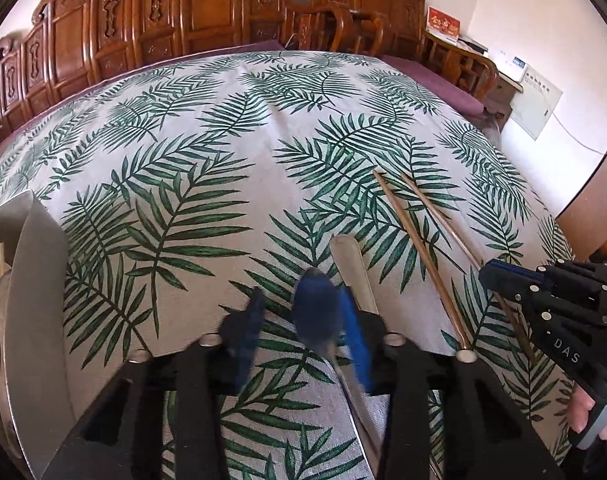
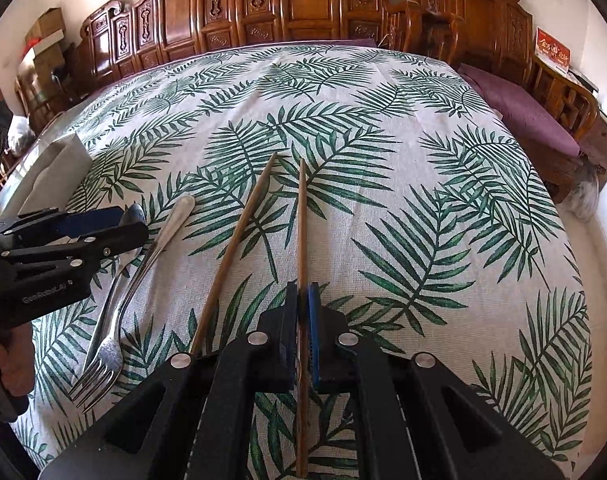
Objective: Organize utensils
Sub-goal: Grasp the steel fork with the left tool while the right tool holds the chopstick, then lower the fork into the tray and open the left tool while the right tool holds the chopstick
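Tray: grey holder (image 1: 39, 280) sits at the far left of the leaf-print tablecloth (image 1: 231, 152), pale utensils inside, can't make out which ones.
Left gripper: left gripper (image 1: 299, 332) is down over the spoon (image 1: 315, 312), bowl between the blue pads; blurry, so can't tell if it's actually pinched.
Fork: fork (image 2: 103, 352) lies just right of the spoon, tines near, handle pointing far.
Loose chopstick: left chopstick (image 2: 235, 248) rests flat on the cloth, right of the fork.
Right gripper: right gripper (image 2: 301, 332) is clenched tight on the other chopstick (image 2: 302, 216), near the middle of the table.
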